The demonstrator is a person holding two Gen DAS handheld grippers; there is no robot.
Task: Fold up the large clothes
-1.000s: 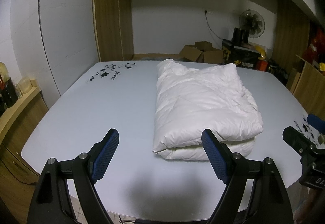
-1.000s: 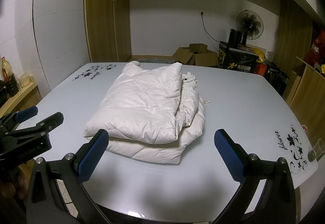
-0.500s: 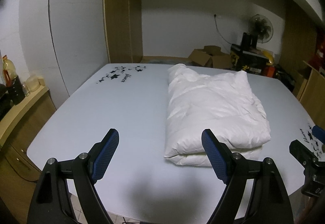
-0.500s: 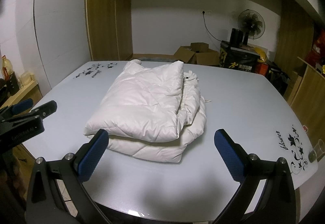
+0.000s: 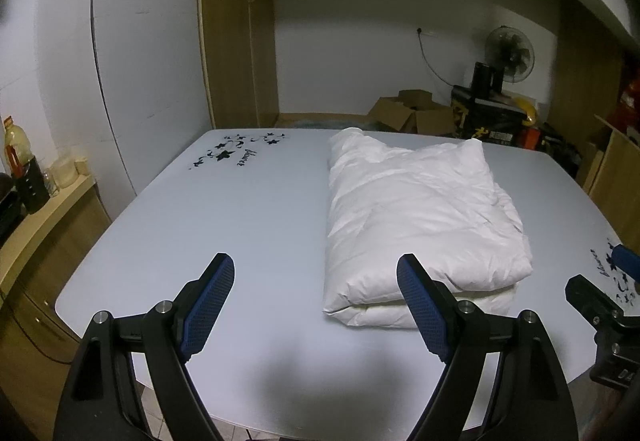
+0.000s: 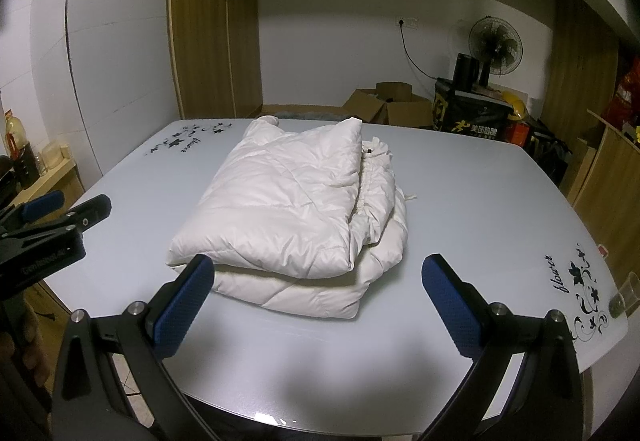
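A white puffy jacket lies folded into a thick bundle on the pale table. My left gripper hovers open over the table's near edge, just left of the bundle; its right blue pad overlaps the bundle's near corner in the picture, and nothing sits between the fingers. My right gripper is open too, near the front edge, with the bundle beyond its fingers and apart from them. Each gripper shows at the edge of the other's view.
Black flower prints mark the table's far left corner and near right corner. Cardboard boxes, a black crate and a fan stand behind the table. A wooden counter with bottles runs along the left.
The left gripper's view has shifted a little, so the bundle sits further right and lower in it. The right gripper has kept still. The jacket has not moved.
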